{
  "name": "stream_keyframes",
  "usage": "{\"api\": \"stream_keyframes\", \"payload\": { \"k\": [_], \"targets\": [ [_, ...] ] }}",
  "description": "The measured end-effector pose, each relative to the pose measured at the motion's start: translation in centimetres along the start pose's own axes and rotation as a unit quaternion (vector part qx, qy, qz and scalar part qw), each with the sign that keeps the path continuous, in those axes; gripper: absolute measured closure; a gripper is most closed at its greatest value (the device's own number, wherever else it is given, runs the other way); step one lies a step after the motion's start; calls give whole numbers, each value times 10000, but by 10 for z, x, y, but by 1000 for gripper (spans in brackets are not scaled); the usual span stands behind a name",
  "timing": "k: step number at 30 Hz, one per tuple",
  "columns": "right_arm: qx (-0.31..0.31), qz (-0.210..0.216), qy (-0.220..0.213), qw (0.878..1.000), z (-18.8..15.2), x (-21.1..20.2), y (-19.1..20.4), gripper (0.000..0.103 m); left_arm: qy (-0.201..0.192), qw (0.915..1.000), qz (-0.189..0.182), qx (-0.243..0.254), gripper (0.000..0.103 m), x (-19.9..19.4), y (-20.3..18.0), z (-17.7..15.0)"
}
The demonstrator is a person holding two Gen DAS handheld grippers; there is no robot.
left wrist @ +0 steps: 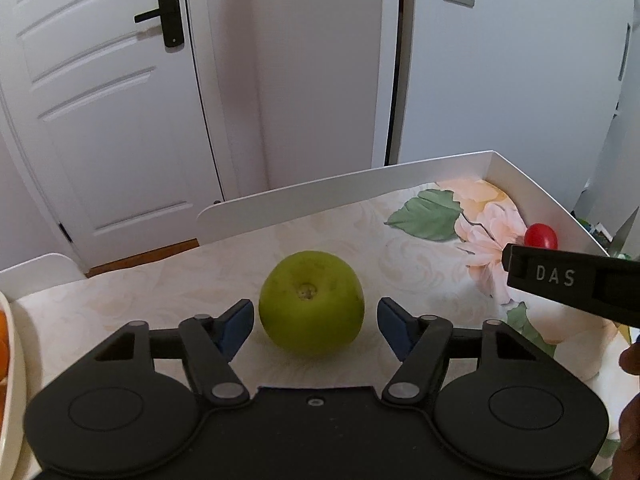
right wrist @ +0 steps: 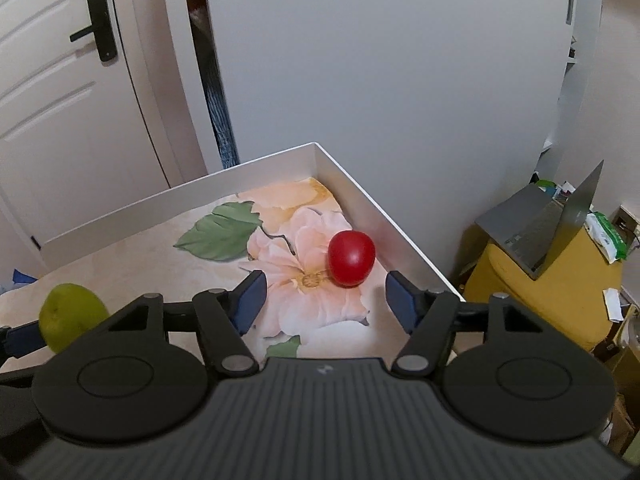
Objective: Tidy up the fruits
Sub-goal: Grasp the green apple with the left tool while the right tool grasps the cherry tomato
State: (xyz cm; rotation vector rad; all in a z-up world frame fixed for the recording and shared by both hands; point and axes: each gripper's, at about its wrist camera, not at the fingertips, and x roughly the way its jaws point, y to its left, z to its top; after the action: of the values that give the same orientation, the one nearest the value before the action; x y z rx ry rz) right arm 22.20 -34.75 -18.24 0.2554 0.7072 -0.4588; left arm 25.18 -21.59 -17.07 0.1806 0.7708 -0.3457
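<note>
I am holding my left tongs (left wrist: 316, 322) low over the table, jaws spread, with the green apple (left wrist: 311, 302) sitting between the blue pads (left wrist: 236, 326). A sliver of tabletop is showing on each side of the fruit, so the pads are not pressing on it and nothing is gripped. The apple is resting on the floral tablecloth (left wrist: 400, 248) with its stem dimple turned toward me.

My right tongs (right wrist: 323, 300) are also standing apart and empty. The red fruit (right wrist: 351, 257), small, glossy and round, is lying just beyond the pad tips and a little right of centre, on the pink flower printed on the cloth, close to the white raised rim (right wrist: 384, 208) along the table's right edge. The pads are not touching it.

From the left camera, I am seeing the side of the right tongs coming in from the right edge, with the red fruit peeking out behind it. From the right camera, the green apple and one blue pad of the left tongs are showing at the lower left.

At the far left edge a cream bowl (left wrist: 12, 344) with something orange inside is sitting on the table. Beyond the table a white door (left wrist: 100, 100) with a black handle (left wrist: 168, 10) is standing closed, and off to the right a grey laptop (right wrist: 540, 220) is lying half open on a yellow surface.
</note>
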Motion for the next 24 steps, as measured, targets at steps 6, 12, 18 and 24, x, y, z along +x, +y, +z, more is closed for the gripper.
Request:
{"api": "stream_keyframes", "payload": {
  "k": [6,12,18,24],
  "targets": [
    [-5,-141,63,9999,3,12,0,29,54,10000,-29,-33,45,3,2,2],
    [-4,-301,111,9995,4,22,3,35,109,9999,-46,31,46,1,2,2],
    [-74,-427,-5,9991,5,25,6,40,133,9999,-33,-47,46,-2,5,1],
    [-153,-601,-87,9980,6,30,8,54,115,9999,3,-102,46,-9,10,-3]
  ]
}}
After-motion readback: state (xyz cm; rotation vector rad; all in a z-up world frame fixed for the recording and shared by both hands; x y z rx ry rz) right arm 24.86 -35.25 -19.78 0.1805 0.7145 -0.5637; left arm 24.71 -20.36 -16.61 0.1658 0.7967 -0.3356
